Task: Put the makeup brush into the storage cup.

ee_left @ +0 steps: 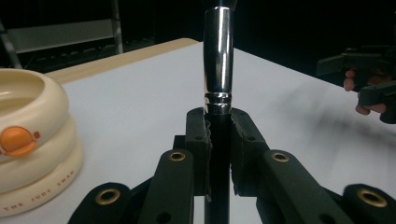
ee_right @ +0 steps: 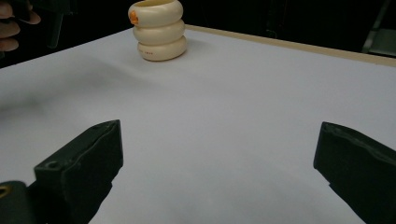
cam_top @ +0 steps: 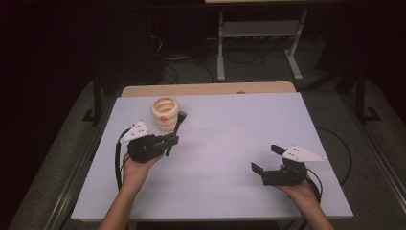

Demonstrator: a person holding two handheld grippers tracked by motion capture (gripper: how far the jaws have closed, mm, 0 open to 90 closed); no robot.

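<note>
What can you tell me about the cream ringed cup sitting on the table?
The cream cup looks like three fat stacked rings of glossy plastic or ceramic, with an open, hollow top. An orange round emblem marks its middle ring, and small printed lettering runs around the bottom ring. It stands upright on the white table, toward the far left part. The left gripper, holding a slim black and chrome tool, is close beside it; whether they touch is unclear.

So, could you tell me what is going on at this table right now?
A person holds a gripper in each hand over a white table. The left gripper is shut on a slim tool with a shiny metal shaft, held upright beside a cream ribbed cup; the tool is not in the cup. The right gripper hangs open, holding nothing, over bare tabletop at the near right.
</note>
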